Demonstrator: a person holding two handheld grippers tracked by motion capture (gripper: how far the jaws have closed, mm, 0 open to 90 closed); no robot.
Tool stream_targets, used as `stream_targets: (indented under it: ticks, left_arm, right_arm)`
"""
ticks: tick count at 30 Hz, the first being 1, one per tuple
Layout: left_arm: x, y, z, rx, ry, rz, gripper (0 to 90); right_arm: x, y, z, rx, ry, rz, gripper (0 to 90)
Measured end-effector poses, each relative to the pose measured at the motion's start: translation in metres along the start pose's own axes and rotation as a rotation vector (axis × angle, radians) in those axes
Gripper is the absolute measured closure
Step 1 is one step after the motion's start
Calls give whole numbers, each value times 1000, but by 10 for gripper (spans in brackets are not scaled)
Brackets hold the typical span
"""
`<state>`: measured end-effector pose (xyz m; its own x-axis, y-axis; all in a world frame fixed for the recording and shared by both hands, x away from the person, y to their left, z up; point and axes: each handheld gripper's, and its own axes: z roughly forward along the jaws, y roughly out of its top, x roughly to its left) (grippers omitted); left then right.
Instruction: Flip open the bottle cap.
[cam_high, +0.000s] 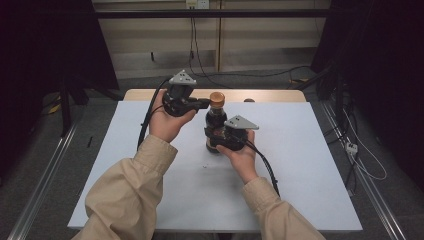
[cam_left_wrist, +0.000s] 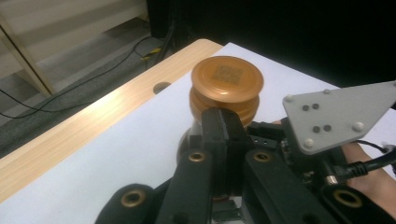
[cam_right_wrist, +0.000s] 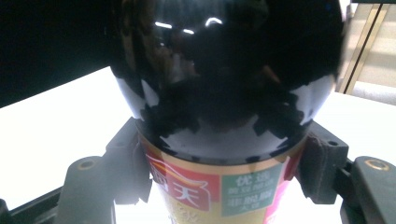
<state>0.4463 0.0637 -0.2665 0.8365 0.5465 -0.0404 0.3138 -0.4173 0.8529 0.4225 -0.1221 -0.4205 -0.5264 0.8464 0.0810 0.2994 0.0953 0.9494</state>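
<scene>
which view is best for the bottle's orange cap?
Left gripper view: the orange cap is close, its top face and printed code square visible, the left gripper shut at its side. The high view shows it small atop the bottle; the right gripper view shows dark glass and label.

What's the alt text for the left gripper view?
The left claw, jaws together, touches the neck just under the orange cap of a dark bottle. The right claw's grey plate sits to the right, above the white tabletop with its wooden edge.

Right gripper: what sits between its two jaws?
The dark bottle: in the right gripper view the right gripper has a jaw against each side of its labelled body.
</scene>
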Motion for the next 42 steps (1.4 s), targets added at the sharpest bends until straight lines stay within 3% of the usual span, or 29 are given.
stream_targets:
  ticks: [25,35,42]
  left_arm:
    - [-8,4,1,-6,40,-3,900]
    - [-11,11,9,2,14,-19,900]
    - [-11,14,9,17,31,-4,900]
  right_arm:
    - [0,-1,0,1,-12,9,316]
    - [-4,-1,-3,2,-14,34,321]
    - [-3,-2,-2,0,-23,23,323]
